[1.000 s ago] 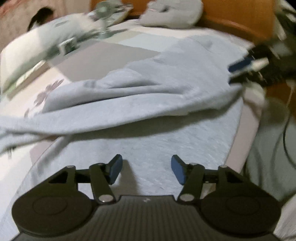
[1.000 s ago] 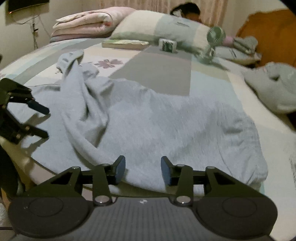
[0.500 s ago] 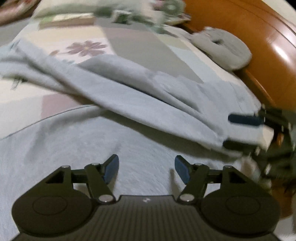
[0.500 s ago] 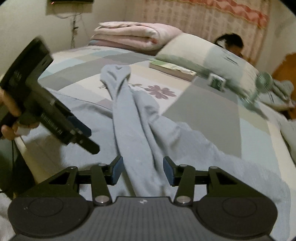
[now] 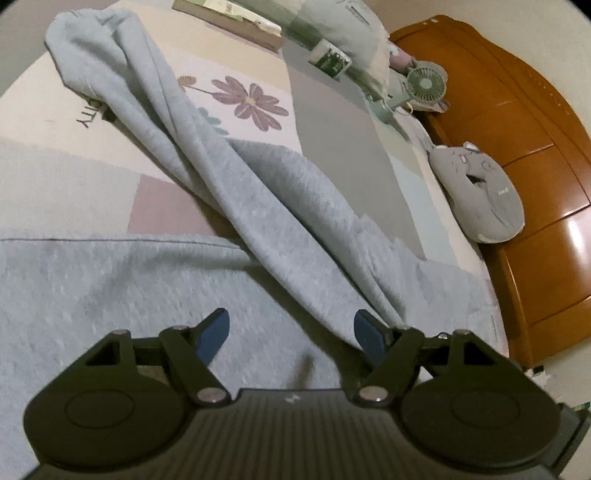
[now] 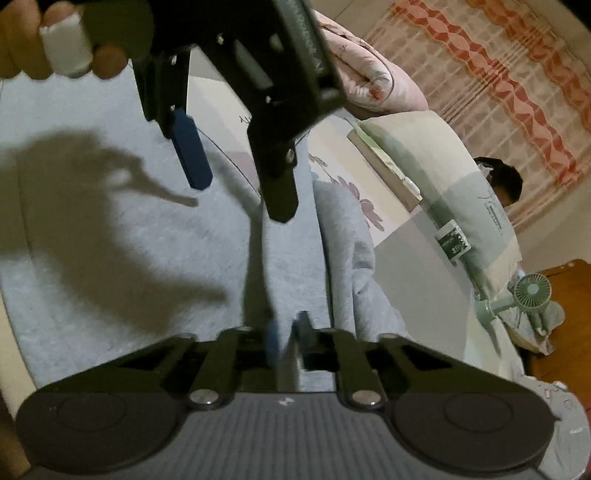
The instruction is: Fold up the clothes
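A light grey sweatshirt (image 5: 110, 295) lies spread over the bed, and one twisted sleeve (image 5: 155, 107) runs away to the far left. My left gripper (image 5: 291, 338) hovers open just above the body of the garment, beside where the sleeve meets it, and holds nothing. In the right wrist view the sweatshirt (image 6: 110, 258) fills the left and middle. My right gripper (image 6: 288, 338) is shut on a pinch of its fabric. The left gripper (image 6: 238, 195) hangs open right above it, held by a hand (image 6: 44, 40) at the top left.
A grey plush toy (image 5: 480, 195), a small green fan (image 5: 424, 83) and a wooden headboard (image 5: 535, 184) stand to the right. A book (image 5: 229, 22), a small box (image 5: 330, 59) and a pillow (image 6: 443, 177) lie at the far side, with a person's head (image 6: 502, 181) behind the pillow.
My right gripper has swung left over the sweatshirt and gone from open to shut on the fabric. My left gripper has turned toward the twisted sleeve, closed in on the right gripper and stays open.
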A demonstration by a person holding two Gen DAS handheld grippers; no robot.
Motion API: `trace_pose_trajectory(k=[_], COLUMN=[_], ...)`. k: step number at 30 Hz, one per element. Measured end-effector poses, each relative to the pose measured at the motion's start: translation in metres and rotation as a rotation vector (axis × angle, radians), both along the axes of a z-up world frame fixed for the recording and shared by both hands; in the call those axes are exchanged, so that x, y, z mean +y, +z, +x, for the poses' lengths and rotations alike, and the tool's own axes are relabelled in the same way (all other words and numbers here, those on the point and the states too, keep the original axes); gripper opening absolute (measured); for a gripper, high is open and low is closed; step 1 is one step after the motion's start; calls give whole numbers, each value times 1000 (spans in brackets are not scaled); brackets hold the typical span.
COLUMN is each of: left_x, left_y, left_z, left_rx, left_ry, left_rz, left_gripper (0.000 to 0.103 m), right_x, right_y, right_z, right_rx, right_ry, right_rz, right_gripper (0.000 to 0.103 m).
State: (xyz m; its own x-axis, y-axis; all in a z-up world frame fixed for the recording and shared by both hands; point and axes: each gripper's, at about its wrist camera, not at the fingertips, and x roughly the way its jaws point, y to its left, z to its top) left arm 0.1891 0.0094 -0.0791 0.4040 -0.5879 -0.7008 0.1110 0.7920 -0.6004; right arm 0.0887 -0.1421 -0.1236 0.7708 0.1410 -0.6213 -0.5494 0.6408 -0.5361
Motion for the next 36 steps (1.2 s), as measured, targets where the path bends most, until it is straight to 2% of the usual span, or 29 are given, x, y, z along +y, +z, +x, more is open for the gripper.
trace_pose_trajectory(k=[4,9,14,19,23,25,27,29,32,33,35,36], left_x=[3,8,10,14,18,15,11,7,9,10,11,13], left_y=[-10,-23,-36,-48,-59,-60,-58,-58,-62,-63,-64,-66], left_z=[3,6,13,26,40,45,46,45,41,39,36,37], left_rx=[22,49,53,18,8,-9,-31,-63,-86,-91,-84,-72], left_ry=[28,63,89,140,203,212,202,195,206,212,239,248], left_rz=[-76,-171,-229,-302,-373,-361,-322,-275,-255,-247,-208,-205], left_gripper=[75,75,76,75,74,72,68,60,51,43,17,13], right_x=[-5,-14,-15,-22,-33,-37,-42,-46,-52,-55,-60,-63], right_y=[15,34,29,31,34,36,36,37,36,35,34,33], right_z=[0,-6,-16,-27,-35,-35,-36,-38,-40,-40,-41,-42], right_rx=[26,158,242,241,226,223,223,223,222,221,219,218], right_ry=[-8,46,77,59,16,-3,-22,-40,-71,-80,-107,-122], right_rz=[107,288,325,359,384,401,426,448,481,492,514,525], right_gripper=[6,6,15,26,30,31,33,34,35,35,38,39])
